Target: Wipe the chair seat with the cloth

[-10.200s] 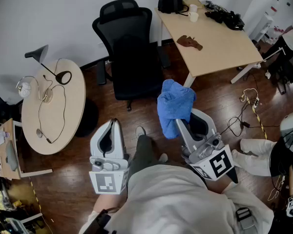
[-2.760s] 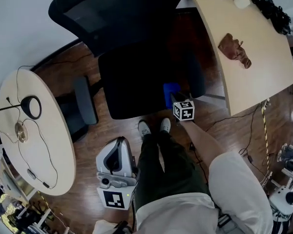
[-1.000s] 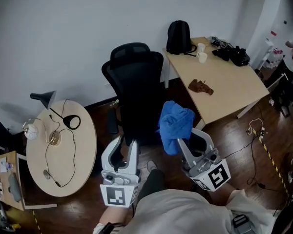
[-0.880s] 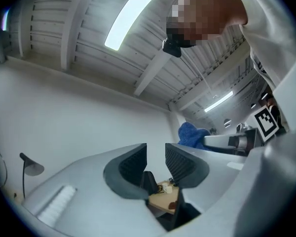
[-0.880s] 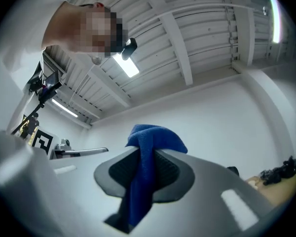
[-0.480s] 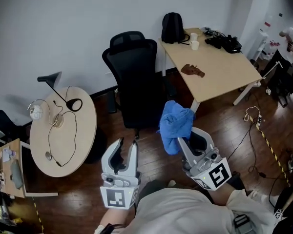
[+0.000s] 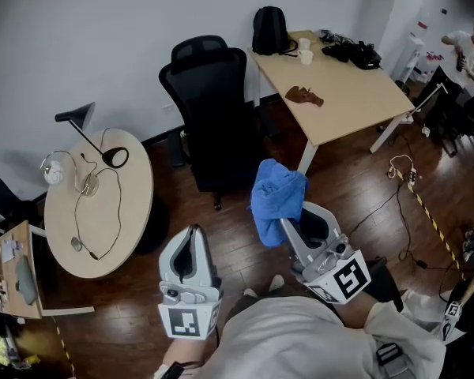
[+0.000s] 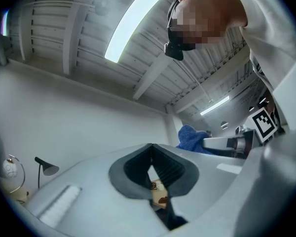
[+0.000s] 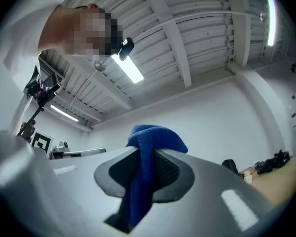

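- Head view: a person stands on dark wooden floor [image 7: 355, 180] with a gripper in each hand, both raised in front of the body and tilted upward
- Right gripper [image 7: 289, 221] is clenched on the blue cloth [image 7: 275, 200]; the cloth bunches above the jaw tips and a fold hangs down between the jaws, as the right gripper view shows, with both pads pressed on it
- Left gripper [image 7: 193, 232] grasps nothing; its jaws have just been closing and now stand together at the tips, with only a thin slit between the ribbed pads in the left gripper view
- Left gripper is just beside the right one, apart from it, and does not touch the cloth
- Black office chair [image 7: 212, 93] stands beyond the grippers, its back to the white wall; the cloth is held up in the air on the near side of the chair seat [image 7: 223, 160], clear of it
- Round table [image 7: 103, 212] with a black desk lamp [image 7: 85, 123] and cables sits left of the chair; a pale rectangular desk [image 7: 355, 101] sits on its right
- On the desk: a black backpack [image 7: 269, 30] at the wall end, a white cup [image 7: 304, 54], a brown crumpled item [image 7: 302, 95] and dark gear at the far edge
- Another person [image 7: 458, 54] stands at the far right edge of the room
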A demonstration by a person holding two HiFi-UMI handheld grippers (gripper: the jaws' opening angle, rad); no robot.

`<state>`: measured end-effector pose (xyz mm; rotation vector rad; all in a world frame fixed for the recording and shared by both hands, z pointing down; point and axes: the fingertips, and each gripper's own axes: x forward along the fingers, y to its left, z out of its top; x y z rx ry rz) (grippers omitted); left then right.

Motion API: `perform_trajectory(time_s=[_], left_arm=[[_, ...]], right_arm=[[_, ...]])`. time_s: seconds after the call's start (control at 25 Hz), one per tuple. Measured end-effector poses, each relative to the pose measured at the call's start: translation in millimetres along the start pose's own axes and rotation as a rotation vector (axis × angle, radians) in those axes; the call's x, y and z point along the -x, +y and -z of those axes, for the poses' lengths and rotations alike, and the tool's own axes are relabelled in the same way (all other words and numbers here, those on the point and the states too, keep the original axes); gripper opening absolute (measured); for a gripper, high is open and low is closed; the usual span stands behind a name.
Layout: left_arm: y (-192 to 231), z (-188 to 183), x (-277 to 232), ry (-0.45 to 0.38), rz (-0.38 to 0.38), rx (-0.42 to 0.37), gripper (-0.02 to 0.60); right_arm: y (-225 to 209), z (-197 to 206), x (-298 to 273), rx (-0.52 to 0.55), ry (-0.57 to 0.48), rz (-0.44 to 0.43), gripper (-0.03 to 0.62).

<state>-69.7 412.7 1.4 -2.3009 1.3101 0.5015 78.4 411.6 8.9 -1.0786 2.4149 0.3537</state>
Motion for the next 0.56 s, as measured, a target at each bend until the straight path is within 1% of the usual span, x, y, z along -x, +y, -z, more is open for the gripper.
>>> perform_trajectory(time_s=[0.04, 0.12, 0.2, 0.36, 0.4, 0.56], left_arm=[[-3, -1, 4, -0.012, 0.020, -0.005, 0.024], [-7, -7, 7, -0.038, 0.033, 0.021, 0.018], [-10, -12, 6, -0.046, 0.036, 0.032, 0.013], [-16, -19, 14, -0.060, 0.059, 0.009, 0.001], [-17, -20, 15, -0.054, 0.061, -0.003, 0.029], [-21, -23, 20, -0.050, 0.038, 0.010, 0.041]], right_arm=[[3, 0, 2, -0.002, 0.000, -0.001, 0.068], [5, -1, 5, -0.003, 0.003, 0.000, 0.069], [5, -4, 6, -0.004, 0.003, 0.006, 0.068], [14, -12, 10, 0.006, -0.009, 0.005, 0.069], [17, -13, 11, 0.008, -0.011, 0.005, 0.067], [24, -19, 18, 0.012, -0.016, 0.002, 0.069]])
